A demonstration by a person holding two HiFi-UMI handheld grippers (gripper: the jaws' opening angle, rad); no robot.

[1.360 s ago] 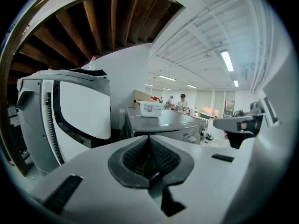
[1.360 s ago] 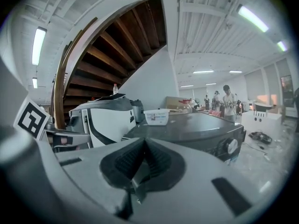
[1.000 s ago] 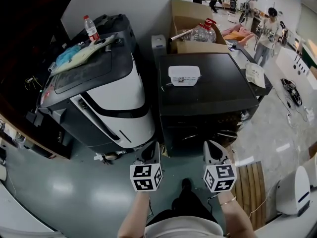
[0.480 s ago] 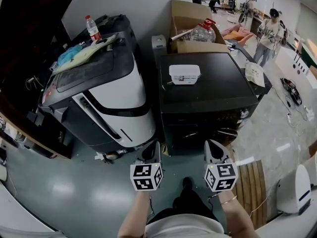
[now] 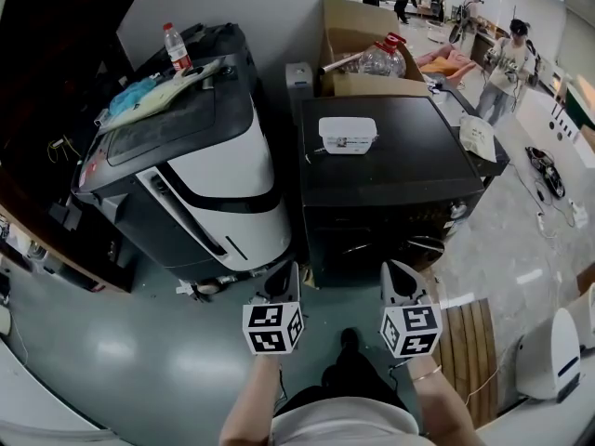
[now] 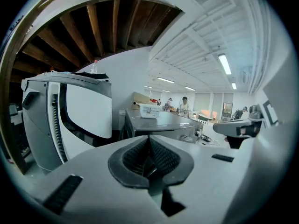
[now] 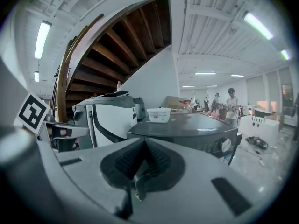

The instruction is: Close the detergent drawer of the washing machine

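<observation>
Since left tool [image 5: 288, 272] and right tool [image 5: 395, 269] hover pressed together, empty, short of the washing machine [image 5: 390, 170], a misaimed push may miss its drawer.

I stand on a grey floor [image 5: 121, 342]. On it a black washer [image 5: 390, 203] and a white-and-black machine [image 5: 218, 179] stand side by side, the machine on the left. A cardboard box [image 5: 358, 35] stands behind the washer, and a slatted wooden board [image 5: 469, 342] lies at my right. A white tub [image 5: 347, 135] sits on the washer's top, toward its back edge. A bottle [image 5: 176, 49] stands at the machine's back edge.
</observation>
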